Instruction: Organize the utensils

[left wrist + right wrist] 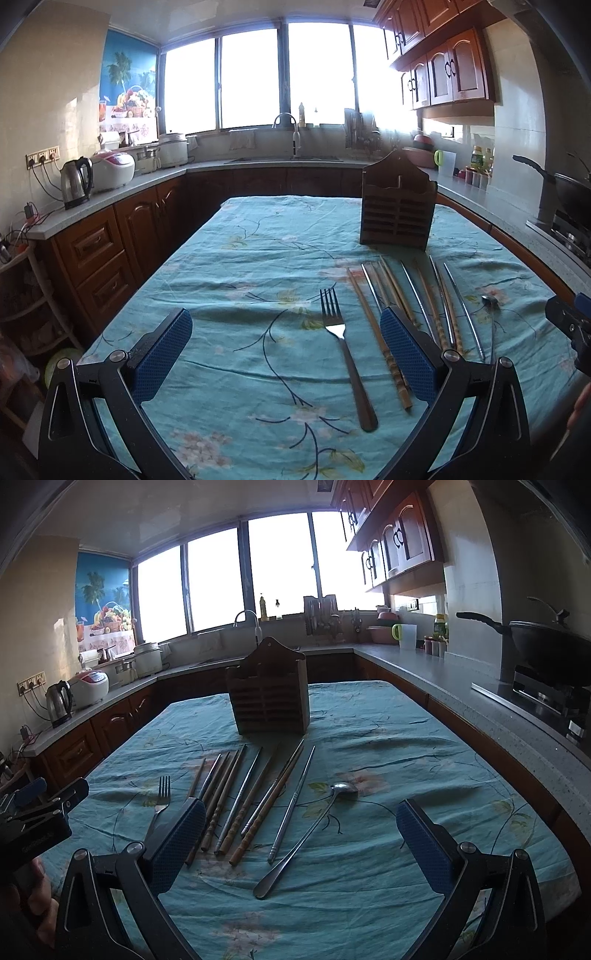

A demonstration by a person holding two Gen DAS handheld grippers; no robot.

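Observation:
A brown wooden utensil holder stands upright on the table with the teal flowered cloth. In front of it lie a metal fork, several wooden and metal chopsticks side by side, and a long metal spoon. My left gripper is open and empty, hovering over the fork. My right gripper is open and empty, hovering over the spoon and chopsticks.
Kitchen counters wrap around the table. A kettle and rice cooker stand on the left counter, a wok on the stove at right. A sink lies under the windows.

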